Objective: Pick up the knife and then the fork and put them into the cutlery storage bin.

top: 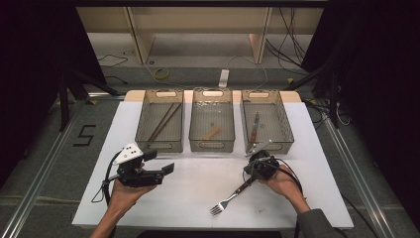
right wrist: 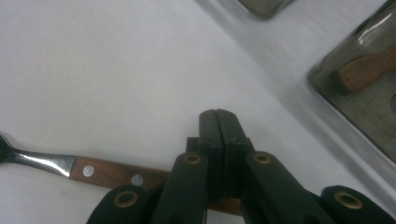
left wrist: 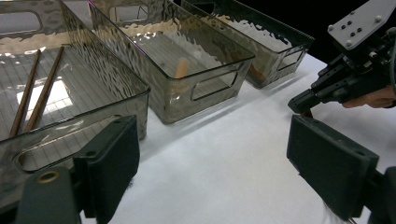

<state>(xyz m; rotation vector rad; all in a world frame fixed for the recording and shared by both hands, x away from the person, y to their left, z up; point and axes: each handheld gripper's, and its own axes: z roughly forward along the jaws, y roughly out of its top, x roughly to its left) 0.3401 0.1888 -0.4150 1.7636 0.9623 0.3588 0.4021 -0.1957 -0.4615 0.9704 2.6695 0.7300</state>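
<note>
1. The right gripper view shows the right gripper (right wrist: 219, 116) with jaws pressed together across the wooden handle of the fork (right wrist: 107, 173); the high view shows its tines near the table's (top: 317, 148) front edge.
2. Bare tabletop lies between the fork and the three bins (top: 212, 124).
3. The fork's long axis runs diagonally, tines toward the front-left corner.
4. The left gripper (left wrist: 212, 163) stands wide apart, empty.

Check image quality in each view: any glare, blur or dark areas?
High view: black surroundings, evenly lit white table, sharp enough. Left gripper view: rippled reflections glare on the three smoky transparent plastic bins. Right gripper view: soft focus on the wooden-handled steel fork, bin edges smeared at upper right.
</note>
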